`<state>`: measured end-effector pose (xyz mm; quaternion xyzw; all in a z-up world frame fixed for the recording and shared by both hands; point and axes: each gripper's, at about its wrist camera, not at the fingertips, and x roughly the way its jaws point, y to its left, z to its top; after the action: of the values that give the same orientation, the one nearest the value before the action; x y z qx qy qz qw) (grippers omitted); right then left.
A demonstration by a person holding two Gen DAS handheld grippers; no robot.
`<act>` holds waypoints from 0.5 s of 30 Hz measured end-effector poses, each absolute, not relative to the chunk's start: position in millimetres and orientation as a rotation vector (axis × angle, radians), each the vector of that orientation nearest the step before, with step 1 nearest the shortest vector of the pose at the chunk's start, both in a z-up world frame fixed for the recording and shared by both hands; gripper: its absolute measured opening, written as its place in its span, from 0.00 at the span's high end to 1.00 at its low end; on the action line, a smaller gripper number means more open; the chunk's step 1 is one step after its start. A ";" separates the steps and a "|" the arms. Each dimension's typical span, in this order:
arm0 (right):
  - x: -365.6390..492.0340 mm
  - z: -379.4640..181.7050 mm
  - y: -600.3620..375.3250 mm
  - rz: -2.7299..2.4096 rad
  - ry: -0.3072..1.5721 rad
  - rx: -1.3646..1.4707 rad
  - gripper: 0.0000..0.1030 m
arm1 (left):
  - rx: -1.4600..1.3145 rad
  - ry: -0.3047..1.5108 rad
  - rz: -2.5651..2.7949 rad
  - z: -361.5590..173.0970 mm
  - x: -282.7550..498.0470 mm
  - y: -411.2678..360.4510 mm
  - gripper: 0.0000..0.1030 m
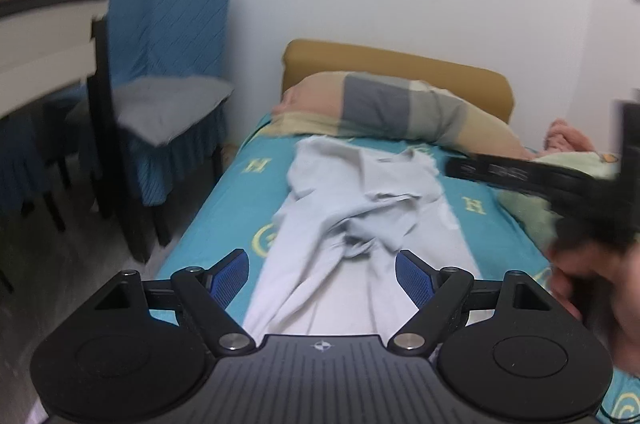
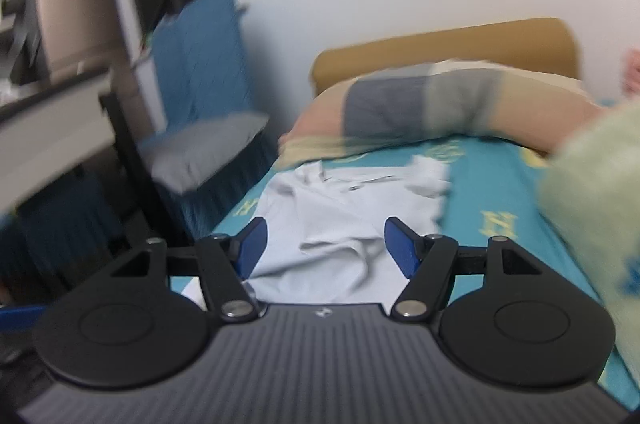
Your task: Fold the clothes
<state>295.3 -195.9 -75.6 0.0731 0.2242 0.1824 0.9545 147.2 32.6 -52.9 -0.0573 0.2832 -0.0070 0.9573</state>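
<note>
Nearest to us, our left tool hangs over the near end of the bed with its blue pads spread wide and nothing between them; we judge this is so it can take a fresh edge of cloth. Our right tool is spread wide and empty as well, and in the left view it shows as a dark blur at the right, gripped by a hand; we read that blur as the tool being moved.

Under both tools lies the pale shirt, stretched lengthwise down the teal sheet, rumpled and bunched at the middle, not yet squared into a fold. Laying it long on the flat bed gives us room to bring edges over.

To the right sits a light green cloth, kept off the shirt. Farther on, a striped pillow lies against the tan headboard, and a blue-covered chair stands beside the bed.
</note>
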 end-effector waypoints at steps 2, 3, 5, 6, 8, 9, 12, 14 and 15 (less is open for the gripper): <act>326.9 -85.4 -170.0 0.402 0.501 0.078 0.34 | -0.158 0.589 -0.005 -59.0 152.3 44.9 0.20; 336.7 -93.1 -159.0 0.403 0.521 0.021 0.36 | -0.169 0.597 -0.004 -62.1 154.9 48.8 0.20; 355.0 -108.9 -137.3 0.401 0.559 -0.098 0.37 | -0.187 0.612 -0.002 -68.3 160.3 55.7 0.20; 364.2 -116.8 -126.5 0.400 0.577 -0.158 0.37 | -0.196 0.619 -0.001 -71.4 162.9 59.2 0.20; 382.6 -132.6 -104.8 0.397 0.614 -0.278 0.37 | -0.214 0.634 0.001 -77.6 168.3 66.1 0.20; 387.6 -135.4 -106.5 0.386 0.623 -0.271 0.41 | -0.225 0.646 -0.002 -81.4 170.6 67.6 0.20; 401.5 -142.3 -114.8 0.351 0.650 -0.231 0.76 | -0.257 0.673 -0.021 -90.7 175.3 71.1 0.20; 406.4 -138.7 -125.0 0.331 0.645 -0.165 0.92 | -0.276 0.682 -0.018 -94.7 177.6 73.8 0.20; 408.2 -135.5 -129.4 0.321 0.623 -0.148 0.95 | -0.284 0.684 -0.016 -96.7 178.6 75.0 0.20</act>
<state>408.2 -129.4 -135.5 -0.0723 0.3051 0.1570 0.9365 178.6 75.0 -96.7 -0.1388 0.3343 -0.0076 0.9322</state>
